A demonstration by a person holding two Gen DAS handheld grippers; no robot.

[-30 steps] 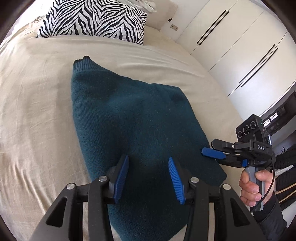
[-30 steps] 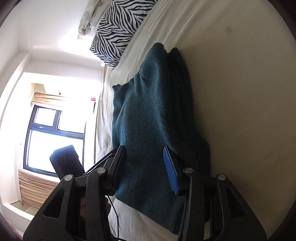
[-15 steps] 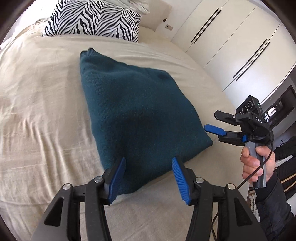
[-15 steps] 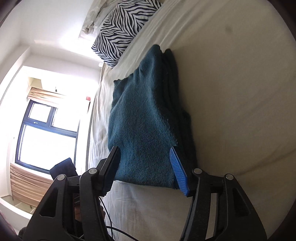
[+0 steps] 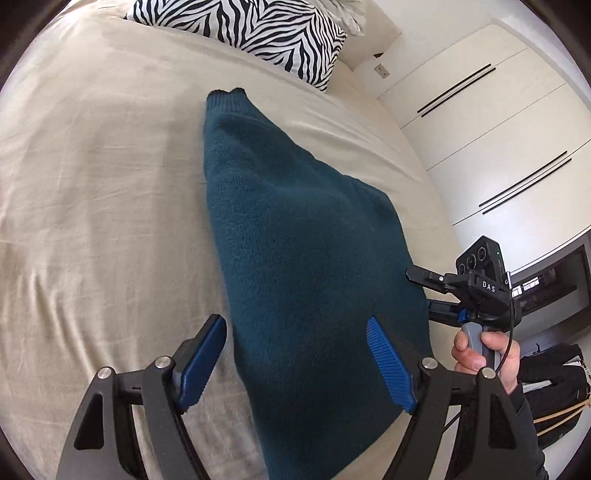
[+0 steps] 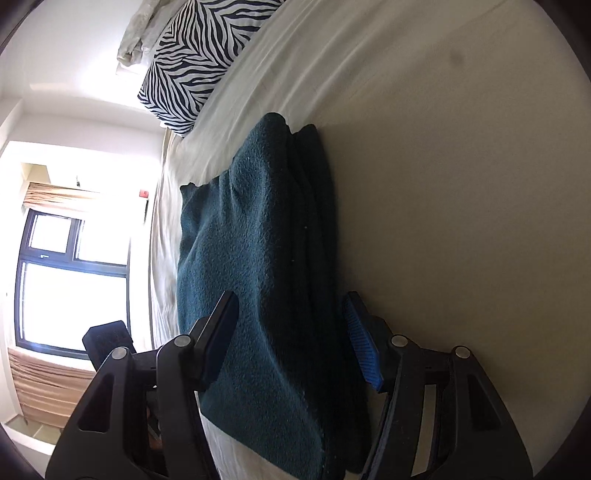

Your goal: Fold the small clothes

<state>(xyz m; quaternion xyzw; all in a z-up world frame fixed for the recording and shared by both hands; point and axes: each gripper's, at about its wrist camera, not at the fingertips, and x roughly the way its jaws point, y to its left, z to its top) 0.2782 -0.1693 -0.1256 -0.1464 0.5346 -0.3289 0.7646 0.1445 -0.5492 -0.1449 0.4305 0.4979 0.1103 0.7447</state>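
A teal knitted sweater (image 5: 303, 258), already folded into a long narrow stack, is seen lying on the beige sheet of a bed (image 5: 92, 192), its ribbed end pointing toward a zebra-print pillow (image 5: 258, 33) at the head. In the right wrist view several layers are shown stacked along its right-hand edge (image 6: 317, 240). The near end of the stack is straddled by both tools: the left gripper (image 5: 299, 362) is held over the near corner with its jaws opening, the knit between them but no pad pressing on it, and the right gripper (image 6: 291, 343), gripped by a person's hand (image 5: 487, 354), is likewise opening astride the layered edge, nothing clamped.

The step in hand is judged to be taking hold of the near end so it can be brought over toward the ribbed end. All layers should be gathered between the pads at both corners before anything is lifted; otherwise only the top ply would be raised and the stack would splay. The two corners are best lifted together and level, carried over and laid edge to edge. White wardrobe doors (image 5: 480, 129) are seen beyond the bed.
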